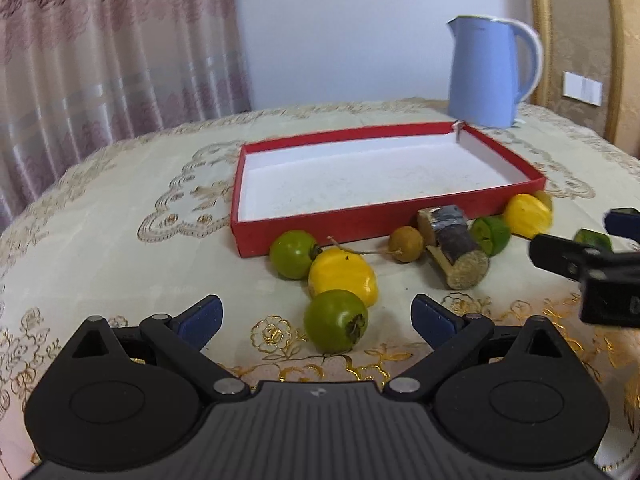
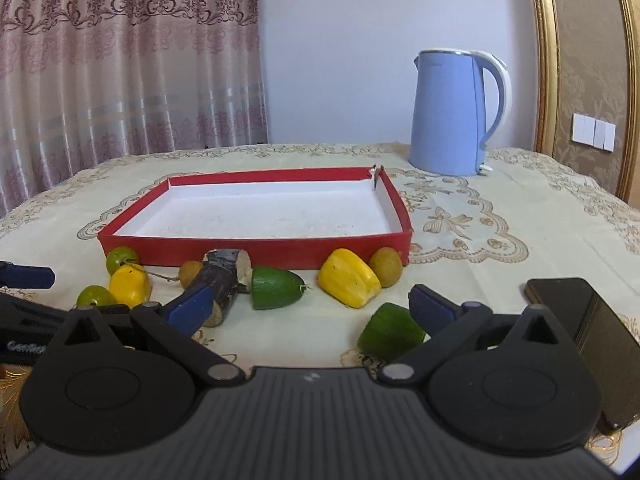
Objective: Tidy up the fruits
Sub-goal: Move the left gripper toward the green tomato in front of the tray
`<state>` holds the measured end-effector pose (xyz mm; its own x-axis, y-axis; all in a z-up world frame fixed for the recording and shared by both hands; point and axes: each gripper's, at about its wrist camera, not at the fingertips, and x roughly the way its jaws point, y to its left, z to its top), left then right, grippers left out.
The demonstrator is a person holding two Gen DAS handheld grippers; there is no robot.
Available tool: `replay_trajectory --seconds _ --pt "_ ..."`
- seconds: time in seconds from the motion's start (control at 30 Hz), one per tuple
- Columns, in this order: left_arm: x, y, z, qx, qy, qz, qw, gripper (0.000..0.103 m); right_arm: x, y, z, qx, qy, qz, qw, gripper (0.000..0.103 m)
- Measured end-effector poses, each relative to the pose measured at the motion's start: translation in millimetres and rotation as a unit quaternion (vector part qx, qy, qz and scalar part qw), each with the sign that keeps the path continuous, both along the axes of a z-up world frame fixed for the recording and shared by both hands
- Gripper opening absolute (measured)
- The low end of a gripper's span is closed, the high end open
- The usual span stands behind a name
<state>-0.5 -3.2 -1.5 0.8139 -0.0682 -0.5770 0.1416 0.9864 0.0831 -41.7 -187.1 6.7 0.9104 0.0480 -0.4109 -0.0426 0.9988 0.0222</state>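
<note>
With both grippers, left gripper and right gripper, spread wide and empty, we bracket the nearest green fruit, close gently, then lift over the red tray's near wall.

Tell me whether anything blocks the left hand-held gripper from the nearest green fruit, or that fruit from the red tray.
Nothing stands between the open left hand-held gripper and the green fruit, which lies between its fingertips. Toward the red tray, a yellow fruit sits just behind it, so lifting over looks safer than pushing.
</note>
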Motion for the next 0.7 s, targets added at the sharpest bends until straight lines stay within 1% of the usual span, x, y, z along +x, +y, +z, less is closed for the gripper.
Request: replay_trajectory --seconds 0.1,0.23,0.43,0.6,0.7 --pt "4.7 -4.9 -4.0 0.009 0.01 0.011 0.9998 0.101 -1.1 1.2 0.2 -0.011 -0.001 0.002 1.0 0.103" --pt "3.5 -9.8 -5.1 0.014 0.01 0.009 0.9998 0.101 -4.5 4.2 2.4 -0.032 -0.013 0.0 0.999 0.103" --pt "4.3 -14.8 -5.1 0.027 0.007 0.021 0.9994 0.101 -5.1 1.9 3.5 -0.02 -0.005 0.008 1.0 0.103" --pt "5.6 -16.1 -8.0 0.027 0.014 0.024 0.9992 0.101 -8.1 5.1 3.2 -0.037 -0.009 0.004 0.999 0.103" --pt "5.7 -15.8 -8.9 0.027 0.014 0.024 0.9992 0.101 -8.7 5.2 3.8 -0.035 -0.009 0.006 0.999 0.103"
